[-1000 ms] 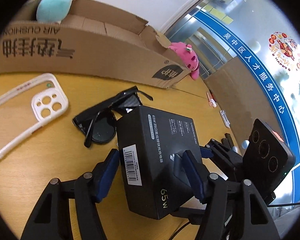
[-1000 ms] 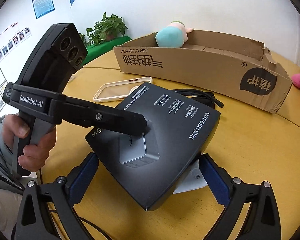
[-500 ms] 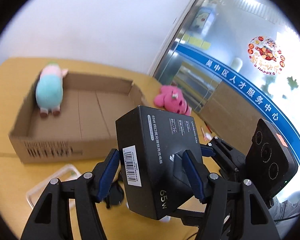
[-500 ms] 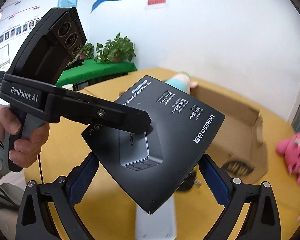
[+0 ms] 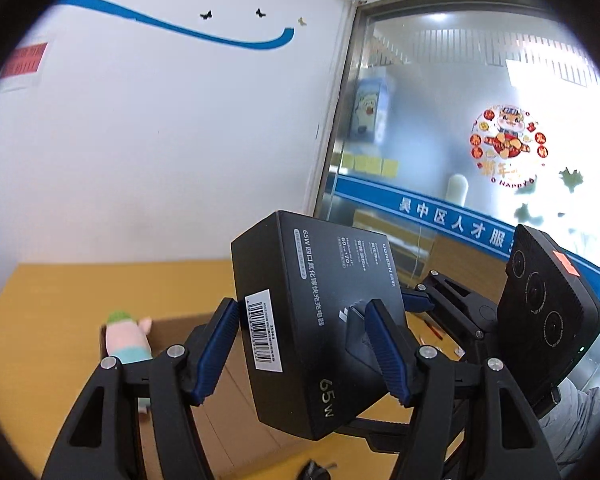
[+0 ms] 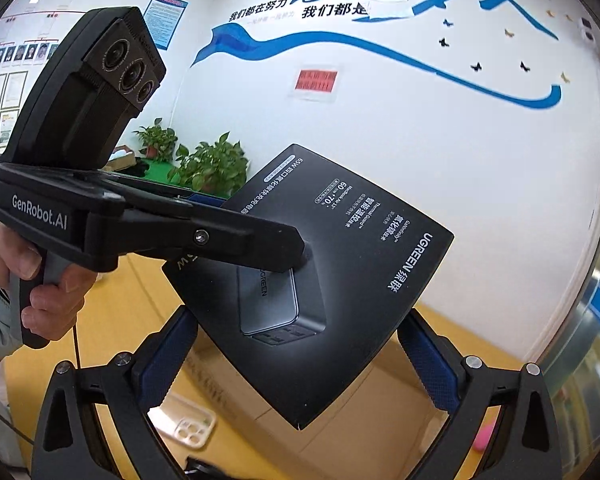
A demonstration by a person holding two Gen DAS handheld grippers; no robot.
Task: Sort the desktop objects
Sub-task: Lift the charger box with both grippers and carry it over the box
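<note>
Step in hand: carrying the black UGREEN charger box toward the open cardboard box. The charger box is in the air, clear of the tabletop, tilted, and above the cardboard box as far as both wrist views show.

Left gripper: its blue-padded fingers are clamped on the charger box, one pad on the barcode side and the other on the printed top face. From the right wrist view the left gripper reaches in from the left, held by the person's hand, with one finger lying across the box top.

Right gripper: its fingers stand wide. The lower corner of the charger box hangs between them, but I cannot tell whether either pad actually touches the box.

Surroundings: a plush toy with a pink and teal body lies inside the cardboard box at its far end. A clear phone case lies on the tabletop just beside the box's near wall.

Judgement on the next move: lower the charger box into the bare floor of the cardboard box, away from the plush toy. Level the box first so that it lands flat and not on a corner. Part the left fingers only once the box is resting on the cardboard. The load appears to hang from the left gripper alone, so a slow descent seems prudent.
</note>
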